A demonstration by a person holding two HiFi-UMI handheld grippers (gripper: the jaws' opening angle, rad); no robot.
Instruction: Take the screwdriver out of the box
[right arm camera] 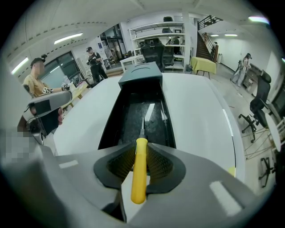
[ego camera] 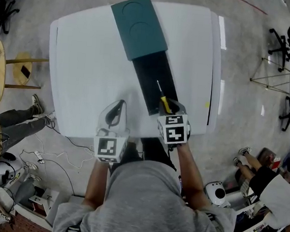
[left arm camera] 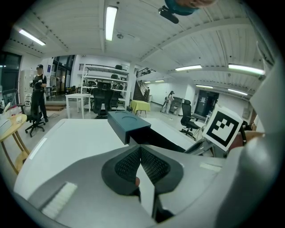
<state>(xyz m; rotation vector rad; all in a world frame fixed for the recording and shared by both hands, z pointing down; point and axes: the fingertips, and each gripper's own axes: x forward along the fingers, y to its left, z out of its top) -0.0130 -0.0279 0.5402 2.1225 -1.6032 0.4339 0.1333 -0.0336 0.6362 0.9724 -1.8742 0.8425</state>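
Screwdriver point(right arm camera: 139, 171): yellow handle sits clamped between the right gripper point(right arm camera: 140, 151) pads, shaft pointing into the open box point(right arm camera: 108, 124) at its near end. Left gripper point(left arm camera: 140, 153) is closed on nothing. Risks: the smooth round handle could pivot or slip in the pads, or the tip could snag the box wall on lift.

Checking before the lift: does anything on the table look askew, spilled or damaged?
Nothing spilled or damaged. The box lies diagonally on the table, its teal lid slid back off the open tray; the screwdriver sits straight between the jaws of the right gripper.
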